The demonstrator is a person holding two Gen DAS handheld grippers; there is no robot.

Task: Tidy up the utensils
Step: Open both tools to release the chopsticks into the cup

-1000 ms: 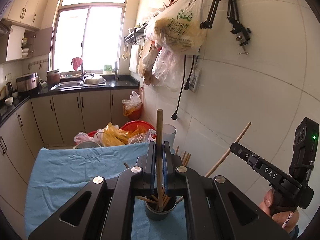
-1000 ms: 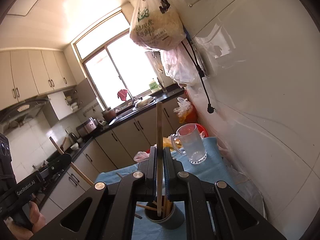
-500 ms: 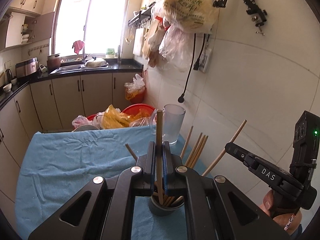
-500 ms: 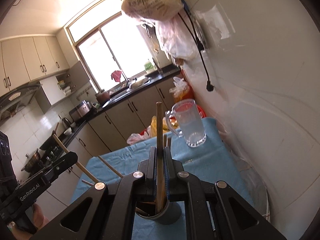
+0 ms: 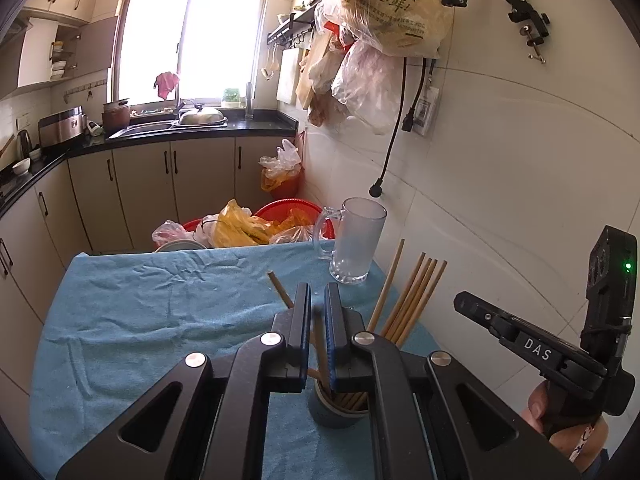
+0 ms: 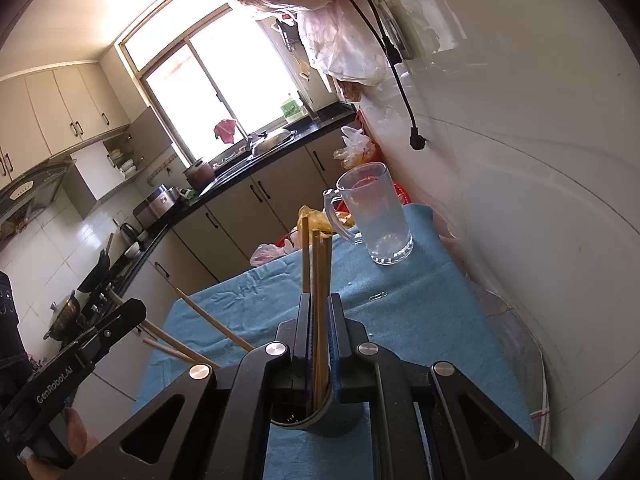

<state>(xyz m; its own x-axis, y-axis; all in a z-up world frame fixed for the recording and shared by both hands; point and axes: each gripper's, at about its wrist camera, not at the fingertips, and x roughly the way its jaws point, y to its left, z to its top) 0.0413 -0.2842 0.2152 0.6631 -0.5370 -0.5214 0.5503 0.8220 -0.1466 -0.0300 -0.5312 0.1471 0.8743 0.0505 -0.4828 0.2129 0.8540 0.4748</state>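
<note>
As both hands came down over it, the dark cup [image 5: 338,416] at the near edge of the blue cloth [image 5: 140,300] ended up directly under the two pairs of tongs, with a bundle of chopsticks [image 5: 416,300] already leaning out of it to the right. The chopstick [image 5: 318,334] in the left tongs [image 5: 318,308], which had stood high above the tips, now showed only as a low blur between the tightly clenched pads, its lower end down in the cup. The right tongs [image 6: 319,312] were drawn just as tight. A stick stood in their slot with its top lower than before, but the left view showed none at their tips, so whether they still pinched it could not be told. Both sticks seemed to be delivered, or nearly so, and letting go looked like the next step. Farther off stood an empty glass mug [image 5: 356,240] near the tiled wall [image 5: 520,160].
</note>
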